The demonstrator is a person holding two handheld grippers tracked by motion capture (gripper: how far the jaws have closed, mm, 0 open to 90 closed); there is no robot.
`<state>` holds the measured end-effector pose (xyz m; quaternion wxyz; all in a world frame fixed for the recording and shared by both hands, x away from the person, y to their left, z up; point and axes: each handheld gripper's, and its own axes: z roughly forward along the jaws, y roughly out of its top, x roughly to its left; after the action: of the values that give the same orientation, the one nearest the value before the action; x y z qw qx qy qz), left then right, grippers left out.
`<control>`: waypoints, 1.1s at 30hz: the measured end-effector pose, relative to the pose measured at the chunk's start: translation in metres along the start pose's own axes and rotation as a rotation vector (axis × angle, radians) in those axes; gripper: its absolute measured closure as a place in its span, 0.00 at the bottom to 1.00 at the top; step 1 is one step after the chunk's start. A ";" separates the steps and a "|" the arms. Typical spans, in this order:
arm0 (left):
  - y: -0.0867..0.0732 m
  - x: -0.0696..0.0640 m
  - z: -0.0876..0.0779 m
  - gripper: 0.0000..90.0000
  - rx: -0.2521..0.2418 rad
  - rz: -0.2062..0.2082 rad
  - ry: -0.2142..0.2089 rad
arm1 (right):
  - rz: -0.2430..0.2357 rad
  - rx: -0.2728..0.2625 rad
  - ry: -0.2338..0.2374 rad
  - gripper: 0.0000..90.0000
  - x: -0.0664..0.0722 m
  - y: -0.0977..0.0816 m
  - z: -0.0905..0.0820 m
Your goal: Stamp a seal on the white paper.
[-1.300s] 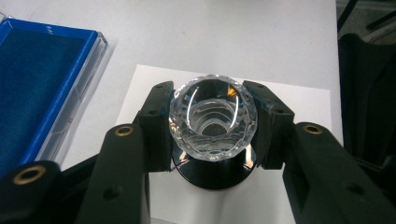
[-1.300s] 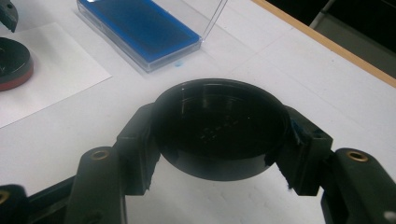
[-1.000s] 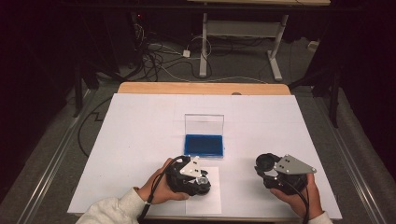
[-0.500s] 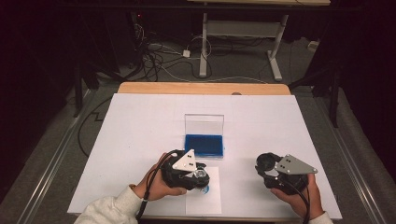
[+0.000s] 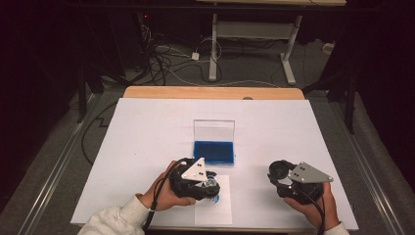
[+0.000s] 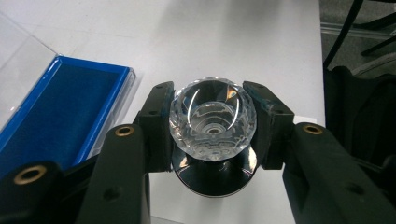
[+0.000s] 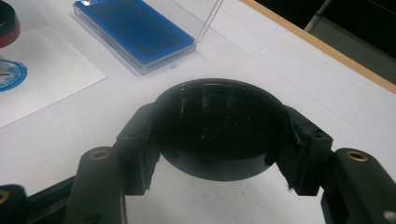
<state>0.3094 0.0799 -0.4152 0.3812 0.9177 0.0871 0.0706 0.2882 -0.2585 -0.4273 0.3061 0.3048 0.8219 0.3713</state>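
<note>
black jaws, brass screws, pale sleeve

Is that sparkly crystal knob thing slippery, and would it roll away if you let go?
Probably slippery: the crystal knob looks glossy and faceted, though the left gripper clamps both sides. It likely wouldn't roll far, since it sits on a flat black base. It may chip if dropped.
</note>
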 end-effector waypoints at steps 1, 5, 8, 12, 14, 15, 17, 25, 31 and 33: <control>0.000 -0.001 0.001 0.61 0.002 0.001 -0.004 | -0.002 0.000 0.000 0.42 0.000 0.000 0.000; -0.003 -0.002 0.008 0.61 0.021 0.004 -0.018 | -0.002 0.000 0.001 0.42 0.000 0.000 0.000; -0.005 -0.003 0.013 0.61 0.035 0.012 -0.031 | -0.002 0.001 0.001 0.42 0.000 0.000 0.000; -0.007 -0.003 0.018 0.61 0.046 0.005 -0.038 | -0.002 0.002 0.002 0.42 0.000 0.000 0.000; -0.008 -0.003 0.020 0.61 0.050 0.001 -0.039 | -0.002 0.002 0.001 0.42 0.000 0.000 0.000; -0.009 -0.003 0.020 0.61 0.057 0.006 -0.034 | -0.002 0.002 0.002 0.42 0.000 0.000 0.000; -0.011 -0.001 0.022 0.61 0.052 -0.008 -0.033 | -0.001 0.002 0.002 0.42 0.000 0.000 0.000; -0.013 -0.001 0.026 0.61 0.056 -0.009 -0.042 | -0.004 0.005 0.004 0.42 0.000 -0.001 0.001; -0.016 -0.003 0.027 0.61 0.050 0.000 -0.038 | -0.005 0.008 0.005 0.42 0.001 -0.001 0.001; -0.020 -0.002 0.026 0.61 0.038 -0.005 -0.047 | -0.003 0.009 0.005 0.42 0.001 0.000 0.001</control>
<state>0.3106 0.0755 -0.4477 0.3659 0.9259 0.0820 0.0464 0.2883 -0.2575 -0.4285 0.3032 0.3039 0.8247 0.3681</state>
